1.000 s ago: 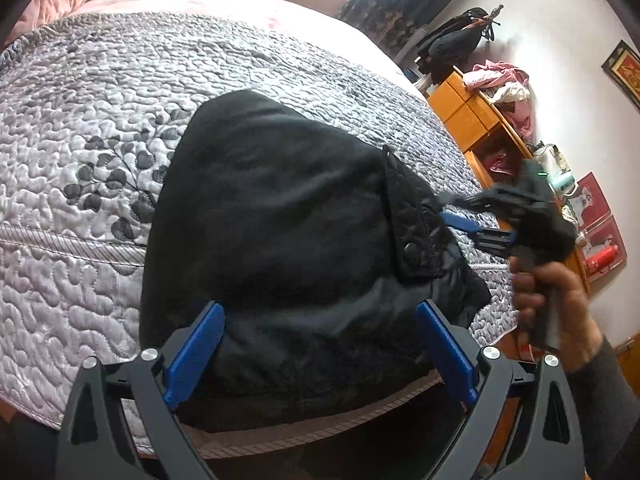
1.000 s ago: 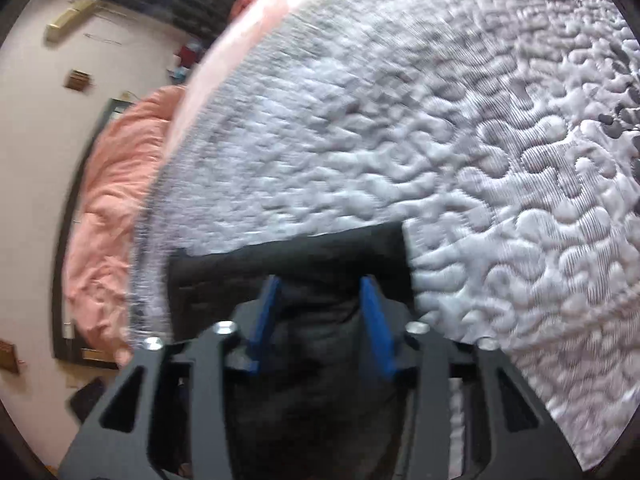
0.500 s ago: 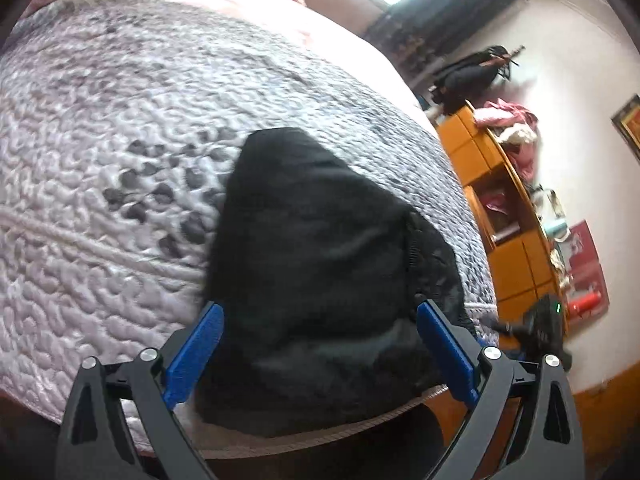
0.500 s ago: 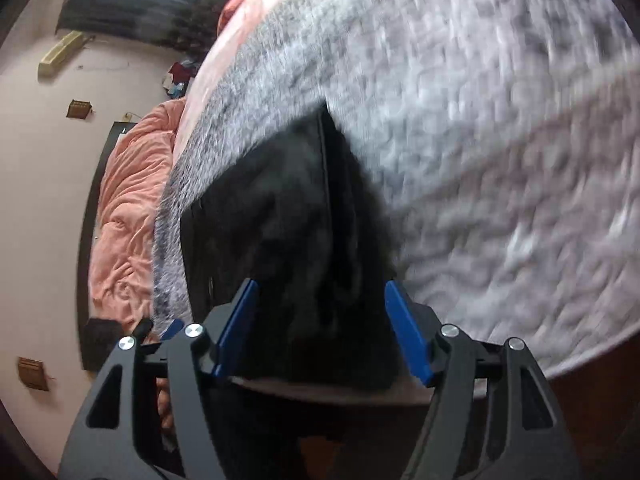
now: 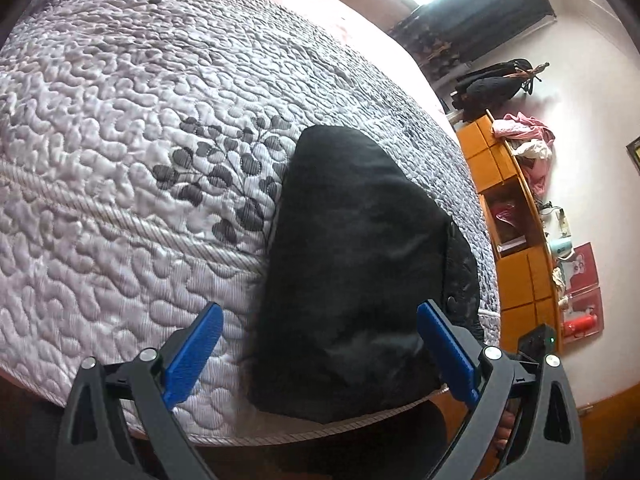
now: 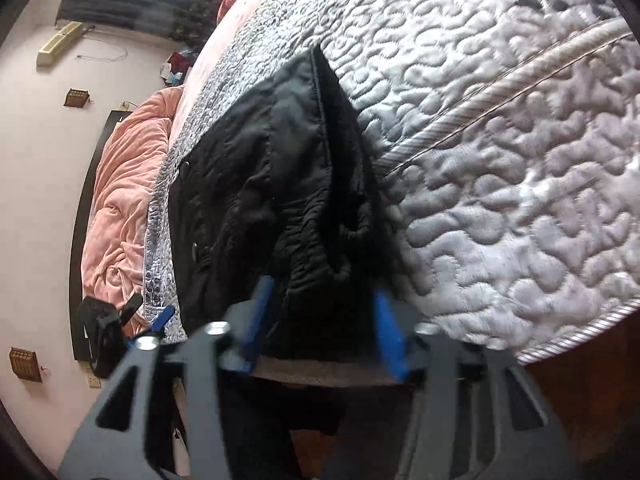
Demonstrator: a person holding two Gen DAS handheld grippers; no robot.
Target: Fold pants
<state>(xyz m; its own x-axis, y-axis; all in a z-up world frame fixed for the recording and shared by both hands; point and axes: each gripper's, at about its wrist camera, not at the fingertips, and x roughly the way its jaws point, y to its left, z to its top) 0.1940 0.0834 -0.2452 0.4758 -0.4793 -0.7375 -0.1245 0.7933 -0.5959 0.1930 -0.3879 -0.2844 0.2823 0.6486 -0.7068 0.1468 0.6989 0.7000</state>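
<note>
The pants (image 5: 352, 272), black and already folded into a thick bundle, lie on the grey quilt (image 5: 140, 128) at the bed's near edge, with their lower end reaching right down to the corded border of the quilt. A leaf pattern on the quilt sits just beside the pants on one side. The left gripper (image 5: 320, 356) hovers off the edge of the quilt in front of the pants with its blue fingers (image 5: 192, 356) spread wide, one on either side of the bundle's lower part and holding nothing. The right gripper (image 6: 324, 328) faces the pants from another side, where the gathered waistband and a long seam show; its blue fingers (image 6: 388, 336) stand apart, though narrower than the left pair, and the cloth seems to lie beyond them rather than between them, so nothing is gripped. Past the quilt from the pants, a pink blanket (image 6: 120, 184) is bunched against the dark headboard. Beyond the far side of the quilt stands an orange cabinet (image 5: 516, 240) with pink clothes (image 5: 524, 136) heaped on top.
</note>
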